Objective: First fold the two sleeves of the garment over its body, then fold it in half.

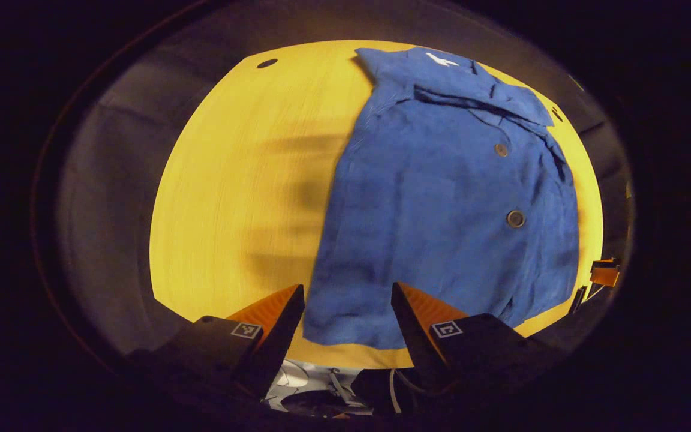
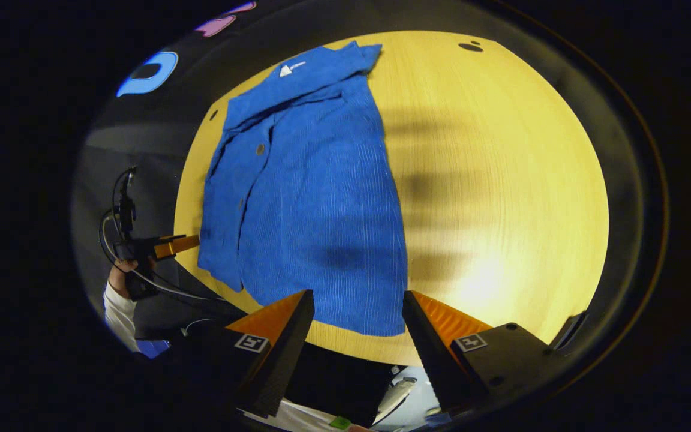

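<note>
The blue shirt point(image 1: 441, 204) lies flat on a round yellow wooden table point(image 1: 231, 180), buttoned front facing up, with its collar toward twelve o'clock in the left gripper view and its hem toward six o'clock, close to the near table edge. Two round buttons point(image 1: 515, 218) run down the placket, and a small white tag point(image 1: 441, 59) sits inside the collar; any writing on it is too small to read. In the right gripper view the shirt point(image 2: 303, 198) covers the table from about eleven o'clock down to six o'clock, leaving the bare wood point(image 2: 501, 180) from one to five o'clock, crossed by soft blurred shadows. A small dark hole point(image 2: 470, 46) marks the table top near one o'clock. Dark cloth walls surround the table. The left gripper point(image 1: 348, 294) hovers above the hem, its fingers spread apart and holding nothing. The right gripper point(image 2: 357, 300) likewise hangs over the hem's near corner with fingers parted and empty. At nine o'clock in the right gripper view, a hand point(image 2: 120, 270) with a white sleeve point(image 2: 119, 315) holds the other gripper just beside the table edge, cables trailing from it.
</note>
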The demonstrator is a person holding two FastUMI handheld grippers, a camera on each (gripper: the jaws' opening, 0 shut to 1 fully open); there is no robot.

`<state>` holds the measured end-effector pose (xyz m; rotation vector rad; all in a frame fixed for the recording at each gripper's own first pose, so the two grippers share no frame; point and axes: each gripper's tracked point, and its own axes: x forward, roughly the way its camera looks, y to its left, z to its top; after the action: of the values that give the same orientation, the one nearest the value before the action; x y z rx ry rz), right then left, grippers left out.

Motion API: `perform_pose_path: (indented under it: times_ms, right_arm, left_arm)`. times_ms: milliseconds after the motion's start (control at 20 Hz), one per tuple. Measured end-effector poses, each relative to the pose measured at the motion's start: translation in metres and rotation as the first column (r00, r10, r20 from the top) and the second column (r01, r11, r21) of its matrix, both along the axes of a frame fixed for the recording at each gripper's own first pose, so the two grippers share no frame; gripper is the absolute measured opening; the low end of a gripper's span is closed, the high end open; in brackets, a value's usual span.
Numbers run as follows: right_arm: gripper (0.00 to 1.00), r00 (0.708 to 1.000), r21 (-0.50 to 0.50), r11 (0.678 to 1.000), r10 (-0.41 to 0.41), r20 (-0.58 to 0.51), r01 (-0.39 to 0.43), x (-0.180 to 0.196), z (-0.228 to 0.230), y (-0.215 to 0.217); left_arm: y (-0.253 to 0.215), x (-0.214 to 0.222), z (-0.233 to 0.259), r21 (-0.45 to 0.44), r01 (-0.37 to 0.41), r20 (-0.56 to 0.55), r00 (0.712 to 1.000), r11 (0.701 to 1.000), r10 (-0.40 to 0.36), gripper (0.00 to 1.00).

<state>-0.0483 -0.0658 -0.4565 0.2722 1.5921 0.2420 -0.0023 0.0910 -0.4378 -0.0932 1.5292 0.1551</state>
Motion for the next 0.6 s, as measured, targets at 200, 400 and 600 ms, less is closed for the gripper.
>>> perform_pose_path:
  times_ms: [200, 400, 600]
  right_arm:
    - [0.96, 0.999, -0.100, 0.995, 0.011, -0.031, -0.014, -0.016, -0.014, -0.009]
    - [0.96, 0.996, -0.175, 0.984, -0.019, -0.084, 0.004, -0.031, -0.024, -0.008]
    - [0.96, 0.994, -0.283, 0.957, 0.034, -0.099, -0.061, -0.037, -0.043, -0.021]
  left_arm:
    - [0.012, -0.035, -0.027, -0.002, 0.039, -0.078, 0.996, 0.999, -0.039, 0.85]
    - [0.009, -0.030, -0.023, -0.031, 0.062, -0.087, 0.994, 0.998, -0.065, 0.83]
    - [0.000, -0.032, -0.029, -0.092, 0.049, -0.110, 0.992, 0.995, -0.059, 0.83]
